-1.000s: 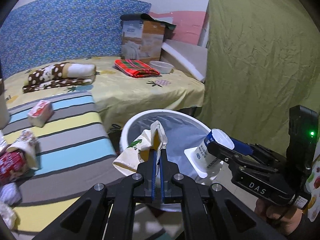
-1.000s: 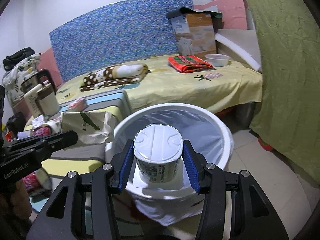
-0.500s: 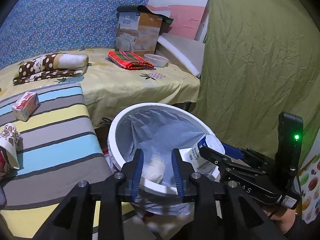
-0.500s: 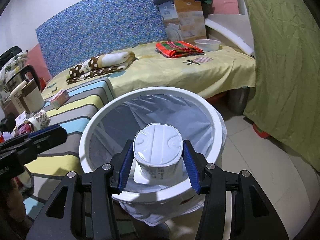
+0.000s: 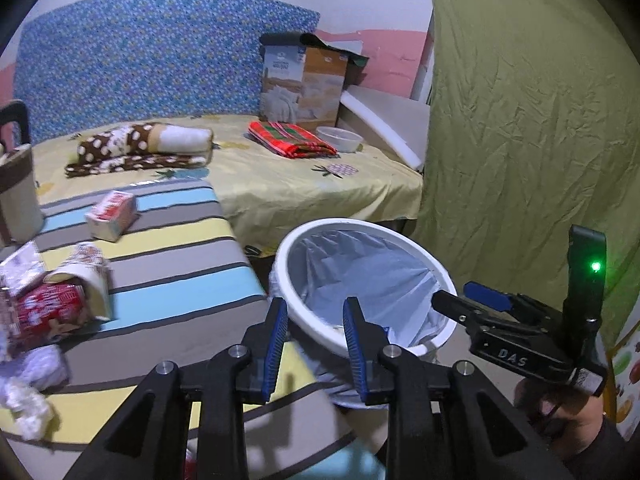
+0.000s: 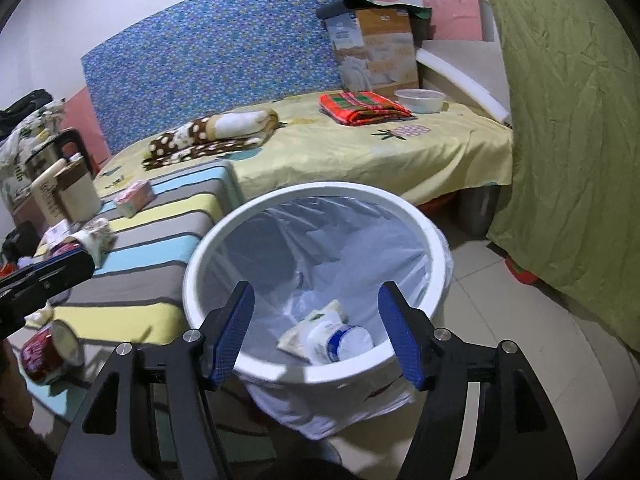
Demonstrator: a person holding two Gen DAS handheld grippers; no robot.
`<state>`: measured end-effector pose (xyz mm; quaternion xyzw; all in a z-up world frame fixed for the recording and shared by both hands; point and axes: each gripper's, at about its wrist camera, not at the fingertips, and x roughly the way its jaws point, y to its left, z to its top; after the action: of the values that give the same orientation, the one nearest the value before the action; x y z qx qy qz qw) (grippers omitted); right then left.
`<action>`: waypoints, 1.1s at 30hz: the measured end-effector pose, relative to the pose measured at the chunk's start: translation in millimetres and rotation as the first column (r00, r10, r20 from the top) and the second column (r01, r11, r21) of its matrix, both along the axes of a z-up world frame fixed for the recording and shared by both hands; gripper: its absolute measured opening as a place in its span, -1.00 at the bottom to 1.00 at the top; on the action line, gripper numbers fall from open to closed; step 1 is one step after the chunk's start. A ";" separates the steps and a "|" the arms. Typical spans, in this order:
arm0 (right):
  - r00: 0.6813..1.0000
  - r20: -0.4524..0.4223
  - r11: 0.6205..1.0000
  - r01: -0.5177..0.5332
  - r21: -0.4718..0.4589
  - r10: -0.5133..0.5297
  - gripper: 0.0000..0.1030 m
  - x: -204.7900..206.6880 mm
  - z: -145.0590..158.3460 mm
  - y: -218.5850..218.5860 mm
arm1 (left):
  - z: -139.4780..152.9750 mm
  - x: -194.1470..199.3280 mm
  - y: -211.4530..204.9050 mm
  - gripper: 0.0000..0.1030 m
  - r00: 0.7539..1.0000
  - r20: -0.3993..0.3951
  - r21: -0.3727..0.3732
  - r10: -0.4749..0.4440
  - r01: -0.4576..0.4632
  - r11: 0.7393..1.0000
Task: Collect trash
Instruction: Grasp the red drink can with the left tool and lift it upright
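Two pieces of trash are lying in the bin now. Left wrist view: left tongs [image 5: 316,334] are standing parted with nothing between them, hanging over the near bin [image 5: 362,280] rim beside the striped surface [image 5: 160,280]. The paper bag they were clamping a second ago is gone from them. Right tongs [image 5: 464,300] are showing at right, empty too. Leftover trash is waiting on the surface: a red can [image 5: 48,316], a small carton [image 5: 112,216], crumpled tissue [image 5: 28,392].

Right wrist view: right tongs [image 6: 316,332] have just been opening wide, nothing between them; the cup [image 6: 340,342] they were gripping is now lying on its side at the bin [image 6: 320,200] bottom, touching the paper bag [image 6: 312,322]. Both drops look done, so the next job is likely going back to the surface for more.
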<state>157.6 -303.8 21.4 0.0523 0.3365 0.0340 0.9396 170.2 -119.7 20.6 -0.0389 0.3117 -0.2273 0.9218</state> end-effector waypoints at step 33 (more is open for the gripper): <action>0.946 -0.009 0.946 -0.323 0.032 0.324 0.28 -46.1 3.8 111.2 | -43.2 -73.4 125.2 0.18 0.994 -0.041 0.052 0.099 -0.096 0.994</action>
<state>111.4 -192.6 25.2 0.0108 0.3468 0.1923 0.9179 96.8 5.5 -22.6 -0.0359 0.3350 -0.1733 0.9255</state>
